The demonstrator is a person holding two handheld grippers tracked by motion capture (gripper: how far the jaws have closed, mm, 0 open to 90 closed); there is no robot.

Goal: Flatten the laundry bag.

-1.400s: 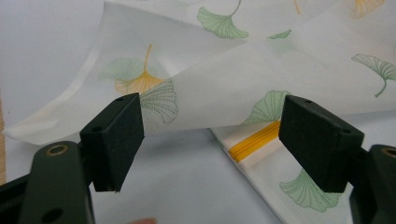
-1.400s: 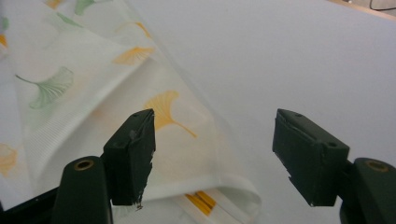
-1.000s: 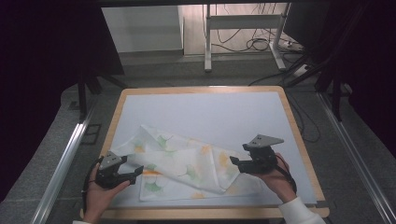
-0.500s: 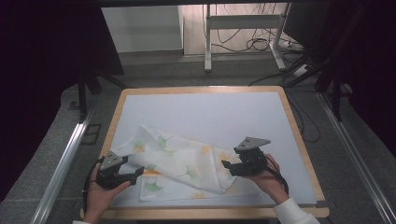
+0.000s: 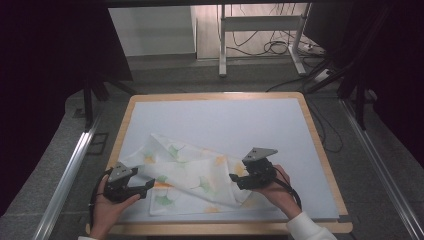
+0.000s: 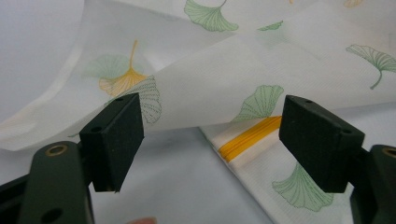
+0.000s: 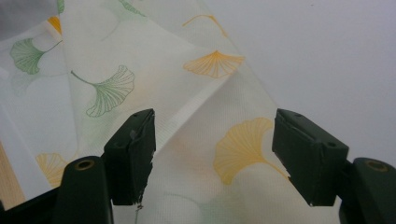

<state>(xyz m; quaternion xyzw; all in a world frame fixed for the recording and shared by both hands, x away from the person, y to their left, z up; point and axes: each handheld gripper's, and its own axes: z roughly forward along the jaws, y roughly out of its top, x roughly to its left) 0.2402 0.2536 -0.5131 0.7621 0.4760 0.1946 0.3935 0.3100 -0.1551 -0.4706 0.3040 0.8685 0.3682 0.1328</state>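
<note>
- A thin white cloth point(image 5: 192, 177), printed with green and orange ginkgo leaves, is seen lying crumpled and partly folded on the near half of the table point(image 5: 210, 117).
- A yellow stripe point(image 6: 247, 137) is shown along one folded edge in the left gripper view, under a raised fold.
- The left gripper point(image 5: 145, 186) is held at the cloth's near left edge; its jaws are spread wide with nothing between them gripped.
- The right gripper point(image 5: 235, 179) is held over the cloth's right part, jaws likewise apart, above an orange leaf point(image 7: 243, 149).
- A wooden rim point(image 5: 320, 145) is seen framing the pale table surface.
- Cables point(image 5: 280, 47) are seen on the floor beyond the table.
</note>
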